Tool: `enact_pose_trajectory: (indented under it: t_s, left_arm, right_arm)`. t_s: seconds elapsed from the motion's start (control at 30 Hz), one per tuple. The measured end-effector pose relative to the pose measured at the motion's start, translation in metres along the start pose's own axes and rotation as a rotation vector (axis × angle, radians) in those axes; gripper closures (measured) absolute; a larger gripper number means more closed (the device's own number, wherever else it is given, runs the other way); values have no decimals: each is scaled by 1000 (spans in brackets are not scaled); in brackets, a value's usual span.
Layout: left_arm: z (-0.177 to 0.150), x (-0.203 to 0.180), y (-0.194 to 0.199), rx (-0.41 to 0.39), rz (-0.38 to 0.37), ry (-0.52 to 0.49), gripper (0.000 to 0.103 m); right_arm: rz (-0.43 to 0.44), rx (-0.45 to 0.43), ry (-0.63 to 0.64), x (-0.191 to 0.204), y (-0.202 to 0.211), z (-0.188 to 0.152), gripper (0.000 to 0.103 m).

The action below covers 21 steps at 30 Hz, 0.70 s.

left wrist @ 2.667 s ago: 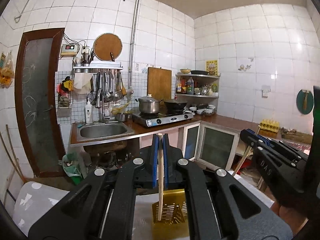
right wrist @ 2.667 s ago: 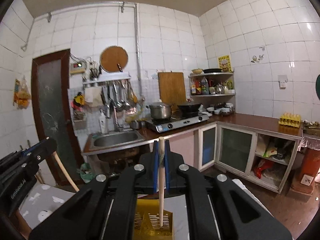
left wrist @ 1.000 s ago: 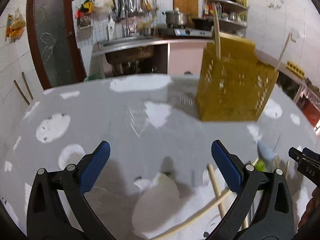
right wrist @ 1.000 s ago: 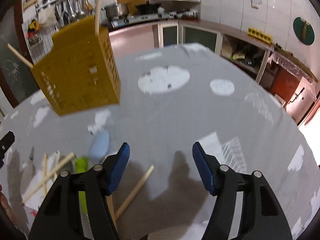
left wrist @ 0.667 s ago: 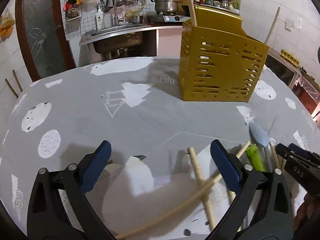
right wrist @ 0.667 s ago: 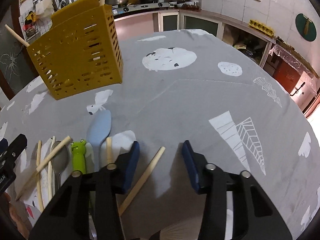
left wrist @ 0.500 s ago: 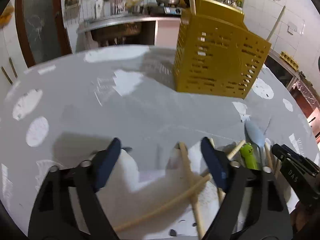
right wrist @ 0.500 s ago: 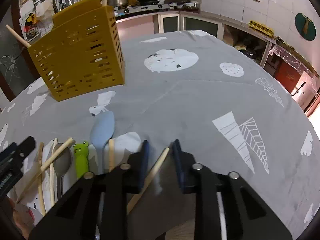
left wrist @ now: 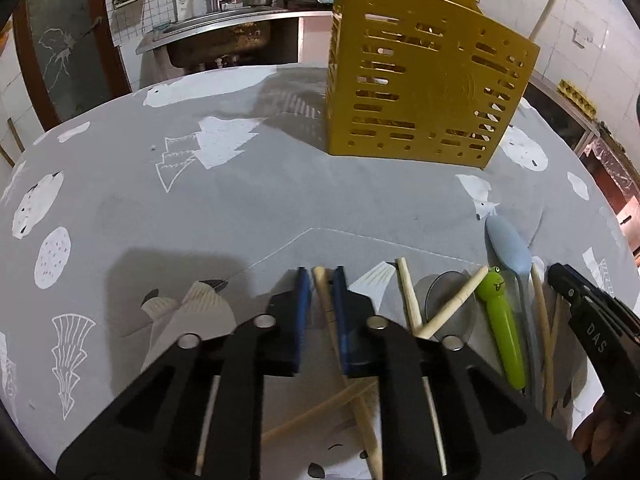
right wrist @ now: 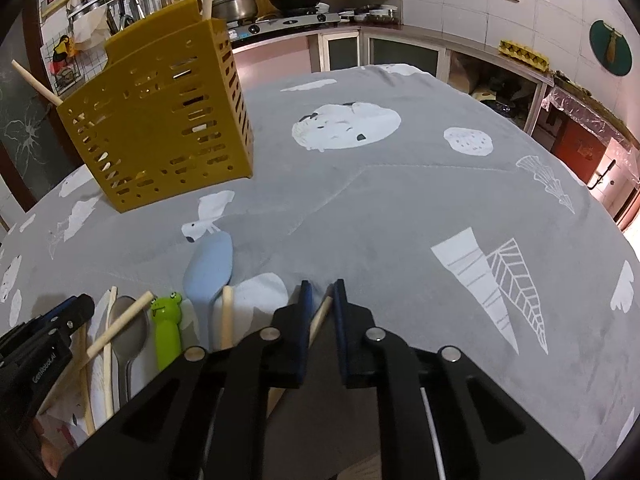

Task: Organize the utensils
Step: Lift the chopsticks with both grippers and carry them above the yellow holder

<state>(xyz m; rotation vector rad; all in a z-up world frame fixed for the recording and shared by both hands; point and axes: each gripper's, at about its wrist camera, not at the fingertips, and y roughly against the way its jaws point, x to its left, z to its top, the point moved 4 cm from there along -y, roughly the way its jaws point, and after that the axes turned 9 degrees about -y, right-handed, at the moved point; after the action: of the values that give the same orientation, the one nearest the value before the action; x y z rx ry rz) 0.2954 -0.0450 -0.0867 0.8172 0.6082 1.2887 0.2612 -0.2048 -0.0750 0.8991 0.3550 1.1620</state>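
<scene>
A yellow slotted utensil holder (left wrist: 424,92) stands on the grey tablecloth, with two wooden sticks in it; it also shows in the right wrist view (right wrist: 160,128). Loose utensils lie near me: wooden sticks, a metal spoon (right wrist: 127,336), a green frog-handled tool (left wrist: 502,328) and a pale blue spatula (right wrist: 210,270). My left gripper (left wrist: 321,276) is closed around a wooden stick (left wrist: 325,300) lying on the cloth. My right gripper (right wrist: 320,290) is closed around another wooden stick (right wrist: 320,316) on the cloth.
The round table's grey patterned cloth (right wrist: 400,208) spreads to the right and far side. Behind it are a sink (left wrist: 224,36), a stove with pots (right wrist: 280,12) and cabinets.
Both grippers came down from above the holder to the table. Their jaws went from wide open to closed, each around a wooden stick on the cloth.
</scene>
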Motion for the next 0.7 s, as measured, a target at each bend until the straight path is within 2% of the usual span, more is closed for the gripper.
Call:
enact_pose_trajectory:
  t_s: [0.33,0.53,0.7]
  left_arm:
    - [6,4,-2,7,-14,9,97]
    - [7,7,4,-16,-5,22,97]
    - [13,9,19,-64,9,14,97]
  right_arm:
    - [20,5,1,0,-8,17,94]
    - [32,-27,-14,-3,-3,26,94]
    - [47,-54,-21,-4,4,33,94]
